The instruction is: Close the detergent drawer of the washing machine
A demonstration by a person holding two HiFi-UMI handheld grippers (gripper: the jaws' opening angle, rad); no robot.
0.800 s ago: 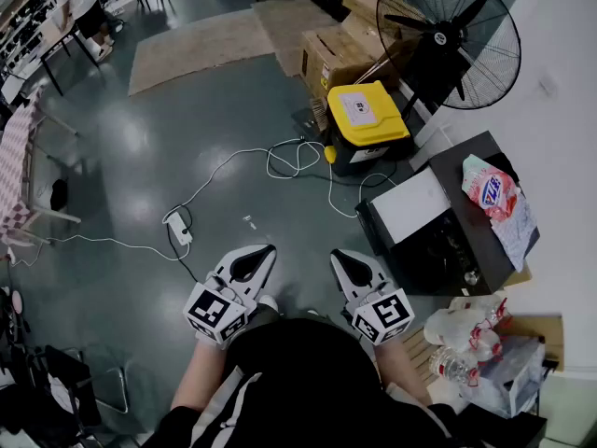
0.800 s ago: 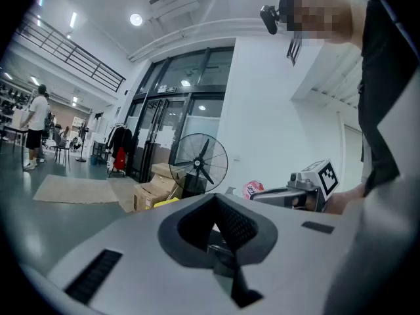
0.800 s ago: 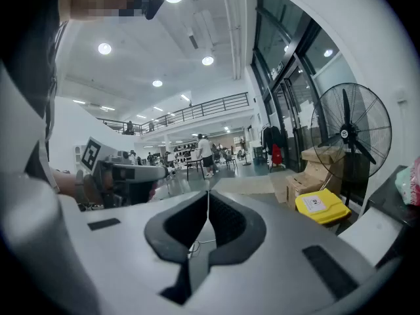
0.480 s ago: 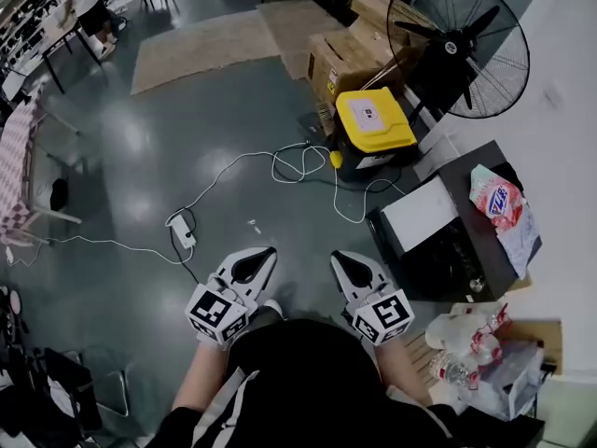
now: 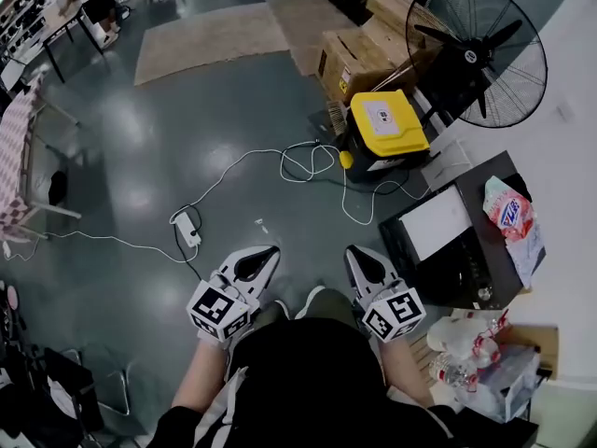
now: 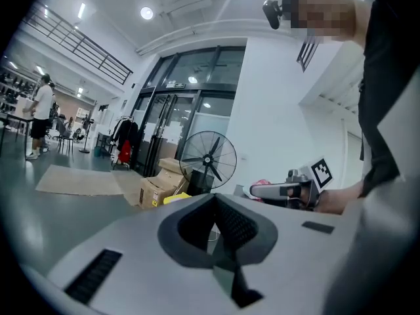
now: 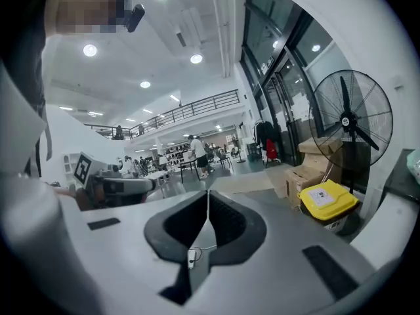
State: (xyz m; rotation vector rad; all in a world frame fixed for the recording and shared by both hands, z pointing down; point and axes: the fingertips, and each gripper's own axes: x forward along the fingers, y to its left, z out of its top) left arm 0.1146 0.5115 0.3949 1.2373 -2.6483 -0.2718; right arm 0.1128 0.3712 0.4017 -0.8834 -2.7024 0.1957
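Note:
I see no washing machine or detergent drawer that I can make out in any view. In the head view my left gripper and right gripper are held side by side in front of the person's body, above the grey floor and pointing away. Both are shut with nothing between the jaws. In the left gripper view the left gripper has its pads pressed together, and the right gripper shows at the right. The right gripper view shows the right gripper shut too, with the left gripper at the left.
A black cabinet with a white sheet and a pink packet stands at the right. Behind it are a standing fan, a yellow-lidded bin and cardboard boxes. A white cable and power strip lie on the floor.
The head view has drifted, so the fan, the bin and the cabinet sit a little further right. The right gripper has shifted slightly right. Both grippers stay shut.

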